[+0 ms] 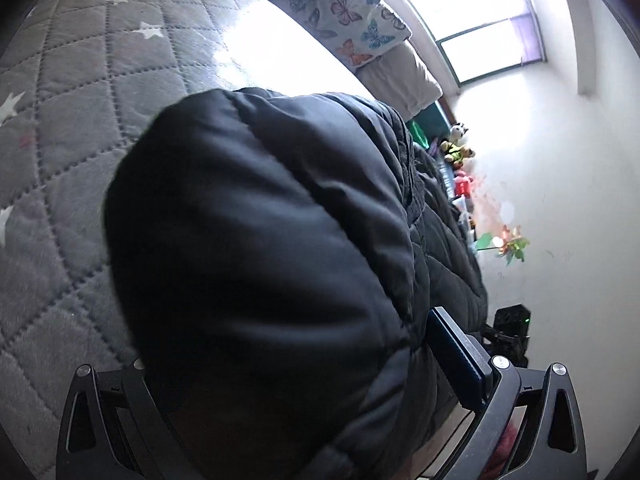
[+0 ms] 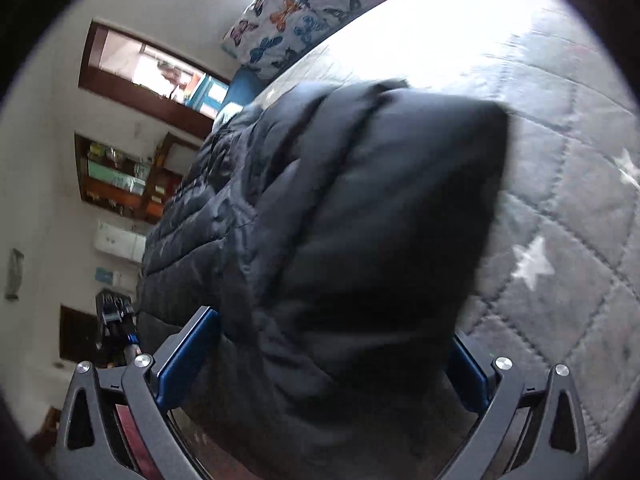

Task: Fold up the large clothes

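Left wrist, black puffer jacket [image 1: 260, 240] clamped in left tongs [image 1: 312, 364], right tongs [image 2: 332, 360] likewise.

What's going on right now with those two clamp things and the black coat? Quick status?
Left hand-held gripper and right hand-held gripper both clamped on black puffer jacket. Jacket lifted over grey star quilt. Nothing in the way.

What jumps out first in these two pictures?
A puffy black jacket fills the middle of both views, bunched between each gripper's blue pads. Under it lies a grey quilt with white stars. At the bed's far end sits a butterfly-print pillow, below a bright window.
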The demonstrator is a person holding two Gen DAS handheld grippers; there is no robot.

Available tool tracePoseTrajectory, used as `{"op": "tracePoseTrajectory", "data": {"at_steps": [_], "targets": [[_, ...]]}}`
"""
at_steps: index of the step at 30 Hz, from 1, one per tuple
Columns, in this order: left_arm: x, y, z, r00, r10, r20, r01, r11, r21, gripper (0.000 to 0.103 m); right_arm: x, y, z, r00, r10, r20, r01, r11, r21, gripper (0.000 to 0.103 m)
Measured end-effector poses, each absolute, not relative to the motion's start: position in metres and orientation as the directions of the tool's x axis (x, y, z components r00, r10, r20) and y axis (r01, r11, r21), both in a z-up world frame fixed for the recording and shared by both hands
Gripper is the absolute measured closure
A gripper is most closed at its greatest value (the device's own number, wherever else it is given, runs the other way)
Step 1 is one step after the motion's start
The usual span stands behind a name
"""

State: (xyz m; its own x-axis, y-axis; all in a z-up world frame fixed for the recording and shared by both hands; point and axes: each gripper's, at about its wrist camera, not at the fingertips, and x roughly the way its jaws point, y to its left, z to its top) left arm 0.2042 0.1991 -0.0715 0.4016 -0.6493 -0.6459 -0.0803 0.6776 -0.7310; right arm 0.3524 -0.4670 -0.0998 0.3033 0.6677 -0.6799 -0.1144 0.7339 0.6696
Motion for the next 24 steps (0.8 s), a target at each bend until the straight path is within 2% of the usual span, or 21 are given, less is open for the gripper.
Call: {"op": "tracePoseTrajectory", "data": {"at_steps": [5, 14, 24], "targets": [[0.213, 0.196, -0.074, 0.388, -0.643, -0.66, -0.095, 0.684, -0.723, 0.0, 0.355, -0.455, -0.098, 0.278, 0.634, -0.722, -0.111, 0.767, 0.632, 0.0], [0.211, 0.188, -0.071, 0.395, -0.623, -0.675, -0.109, 0.698, -0.708, 0.0, 0.35, -0.463, -0.104, 0.327, 0.635, -0.7, -0.091, 0.759, 0.645, 0.0], [0.217, 0.173, -0.065, 0.392, -0.585, -0.71, -0.112, 0.736, -0.668, 0.0, 0.359, -0.458, -0.102, 0.292, 0.641, -0.71, -0.098, 0.758, 0.644, 0.0]]}}
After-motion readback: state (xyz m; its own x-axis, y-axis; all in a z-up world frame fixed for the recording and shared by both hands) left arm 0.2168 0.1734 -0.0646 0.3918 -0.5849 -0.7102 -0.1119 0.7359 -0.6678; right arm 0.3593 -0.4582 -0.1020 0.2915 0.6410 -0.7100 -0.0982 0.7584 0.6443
